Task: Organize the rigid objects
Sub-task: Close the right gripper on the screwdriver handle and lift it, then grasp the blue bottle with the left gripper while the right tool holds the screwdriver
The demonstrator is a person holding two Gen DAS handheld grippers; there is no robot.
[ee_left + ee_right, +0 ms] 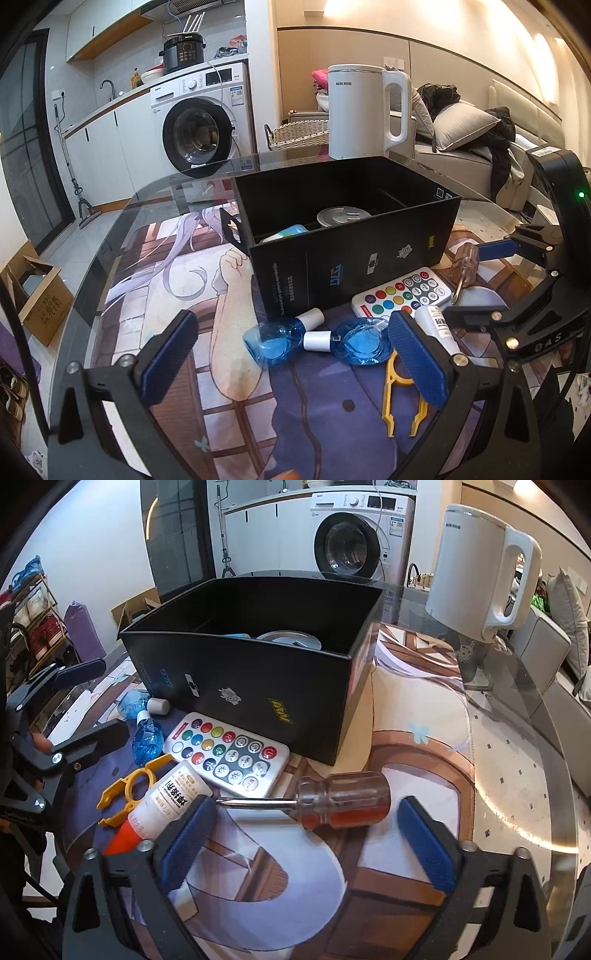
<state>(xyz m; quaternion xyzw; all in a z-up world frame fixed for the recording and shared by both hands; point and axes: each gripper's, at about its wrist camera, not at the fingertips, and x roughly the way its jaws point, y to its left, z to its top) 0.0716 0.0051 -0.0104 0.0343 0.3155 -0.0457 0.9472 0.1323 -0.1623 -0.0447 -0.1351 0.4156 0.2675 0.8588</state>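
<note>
1. The right gripper has its jaws apart, a blue pad on either side of the screwdriver. The pads do not press on it; a gap shows between each pad and the tool.
2. The screwdriver lies flat on the mat, just in front of the box. Its clear amber handle points to the right and its metal shaft to the left, toward the left pad.
3. The left gripper is also wide open and holds nothing. It hangs over the mat in front of the box, above the two blue bottles.
4. The box is black and open-topped, standing on the mat at the middle of the glass table. Inside it lie a round metal lid and a light blue item.
5. The remote with coloured buttons lies touching the front wall of the box, its far end just beside the screwdriver shaft.
6. The white tube with an orange cap lies in front of the remote, just beside the right gripper's left pad.
7. The yellow clip lies in front of the box too, partly under the tube.
8. The two blue bottles with white caps lie near the box's front left corner.
9. A white kettle stands beyond the box on the right.
</note>
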